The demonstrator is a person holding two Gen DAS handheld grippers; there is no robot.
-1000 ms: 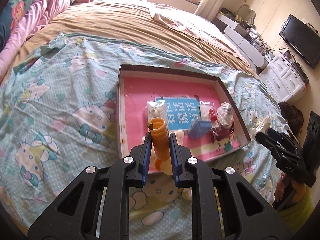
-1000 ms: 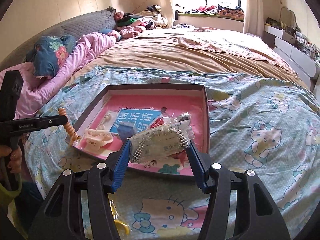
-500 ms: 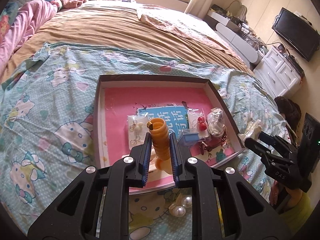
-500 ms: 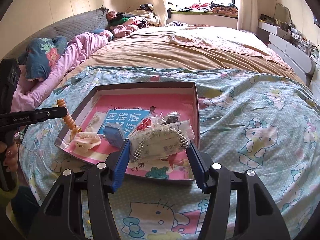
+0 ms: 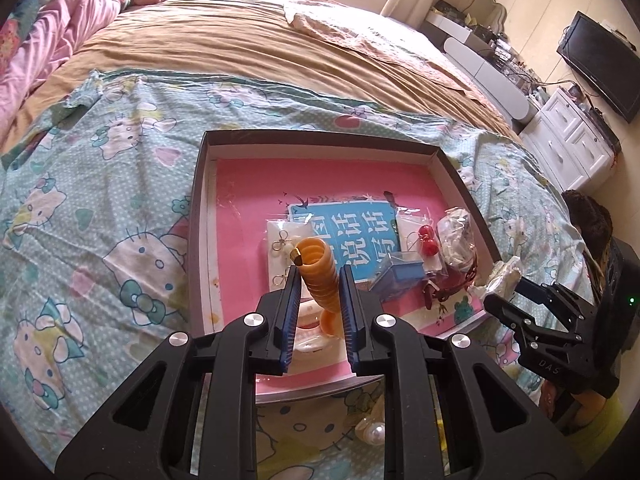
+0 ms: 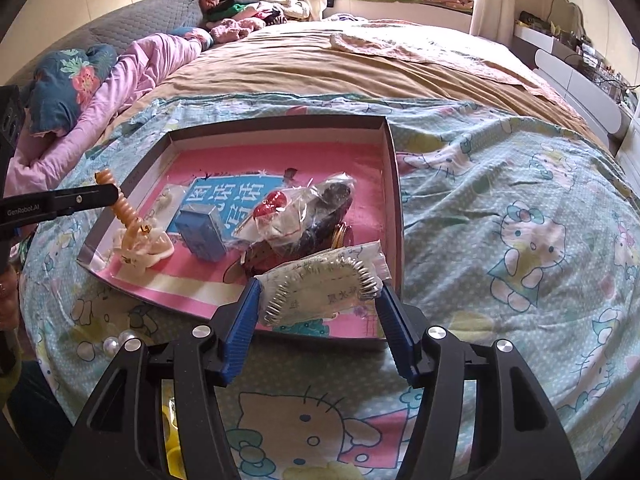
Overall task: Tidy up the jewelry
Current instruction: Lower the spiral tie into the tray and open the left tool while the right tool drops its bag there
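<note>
Where the left wrist view looks down, we see our left gripper [image 5: 319, 280] clenched on an orange beaded bracelet [image 5: 319, 270], which stands upright between the pads above the pink-lined tray [image 5: 196, 216]. From the right wrist view, our right gripper [image 6: 320, 300] clasps a bagged silver bracelet [image 6: 320, 288], held over the tray's near right corner.
</note>
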